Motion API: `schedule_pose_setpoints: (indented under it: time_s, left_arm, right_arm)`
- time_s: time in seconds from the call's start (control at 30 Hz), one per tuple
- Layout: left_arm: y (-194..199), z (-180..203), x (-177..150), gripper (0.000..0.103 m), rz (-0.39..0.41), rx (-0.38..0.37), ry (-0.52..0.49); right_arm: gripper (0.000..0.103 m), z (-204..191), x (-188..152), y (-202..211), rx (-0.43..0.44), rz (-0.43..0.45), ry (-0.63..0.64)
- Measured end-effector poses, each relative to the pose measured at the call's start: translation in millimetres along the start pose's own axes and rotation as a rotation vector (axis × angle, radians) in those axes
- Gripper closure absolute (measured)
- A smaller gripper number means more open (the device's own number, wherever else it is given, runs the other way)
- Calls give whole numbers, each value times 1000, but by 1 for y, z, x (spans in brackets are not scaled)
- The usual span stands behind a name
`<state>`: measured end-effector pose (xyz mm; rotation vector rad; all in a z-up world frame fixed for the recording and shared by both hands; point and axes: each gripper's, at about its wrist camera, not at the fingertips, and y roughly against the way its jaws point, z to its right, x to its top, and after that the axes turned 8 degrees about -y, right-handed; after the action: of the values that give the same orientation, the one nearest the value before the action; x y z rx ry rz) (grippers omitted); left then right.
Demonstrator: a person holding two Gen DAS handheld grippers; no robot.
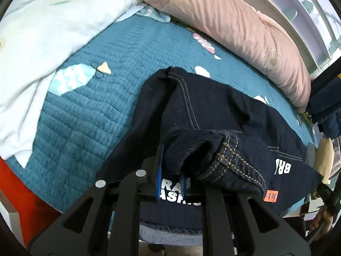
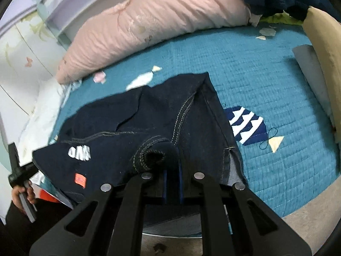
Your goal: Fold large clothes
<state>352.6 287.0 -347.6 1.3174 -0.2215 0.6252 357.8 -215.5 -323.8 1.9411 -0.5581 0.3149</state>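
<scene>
Dark indigo denim jeans point(image 1: 223, 115) lie on a teal quilted bedspread point(image 1: 89, 115), fabric heavy and matte with pale double topstitching and white printed lettering; a small orange label point(image 1: 271, 196) is sewn near one edge; the garment's long axis runs away from both cameras toward a pink ribbed bolster pillow point(image 1: 223, 21), narrowing to a point at the far end. The left gripper point(image 1: 171, 183) is clamped on a bunched, rolled hem of the jeans, blue pads pressed against the cloth; the right gripper point(image 2: 172, 183) likewise grips a rolled denim fold point(image 2: 152, 155), pads close together around it. Both tools sit low at the near edge of the bed, pointing forward. A white duvet point(image 1: 32, 42) is heaped at the left.
</scene>
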Motion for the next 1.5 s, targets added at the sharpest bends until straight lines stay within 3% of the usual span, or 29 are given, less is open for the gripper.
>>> schedule_pose_setpoints:
  time_s: [0.13, 0.23, 0.33, 0.43, 0.57, 0.73, 0.77, 0.8, 0.87, 1.03, 1.17, 1.23, 1.37, 1.43, 1.5]
  left_arm:
    - [12, -4, -4, 90, 11, 4, 3]
    - [5, -6, -13, 89, -23, 39, -17]
    - [-9, -6, -24, 86, -100, 86, -29]
    - [-9, -9, -30, 70, -139, 101, -17]
    - [11, -17, -31, 39, -151, 138, 5]
    - [39, -23, -31, 34, -148, 188, 19]
    - [46, -22, -30, 34, -129, 200, 20]
    - [54, -20, -28, 34, -107, 208, 18]
    - [67, -13, -22, 33, -62, 209, 6]
    - [85, 22, -6, 33, 36, 109, -64]
    - [68, 46, 2, 33, 37, 2, -113]
    - [47, 54, 0, 33, -16, -31, -111]
    - [-9, 49, -22, 34, -218, 36, -104]
    - [-26, 40, -35, 34, -285, 43, -71]
    - [-27, 41, -38, 34, -264, 40, -89]
  right_arm:
    - [95, -3, -5, 16, 17, 20, 14]
    - [95, 4, -18, 8, -5, -21, 7]
    - [94, 21, -27, -13, -20, -107, -84]
    - [93, 24, -26, -17, -14, -134, -134]
    - [90, 6, -23, -4, -48, -129, -34]
    - [87, -4, -23, 9, -63, -149, 38]
    - [78, -5, -23, 9, -81, -155, 48]
    - [60, -4, -24, 10, -109, -155, 53]
    - [49, 3, -26, 14, -156, -149, 55]
    - [49, 28, -28, 29, -165, -147, -4]
    - [49, 31, -23, 58, -54, -50, -103]
    - [49, 29, -22, 55, 1, -68, -141]
    - [51, 15, -21, 31, 64, -129, -177]
    - [62, 3, -22, 20, 106, -142, -167]
    - [84, -6, -24, 3, 141, -189, -172]
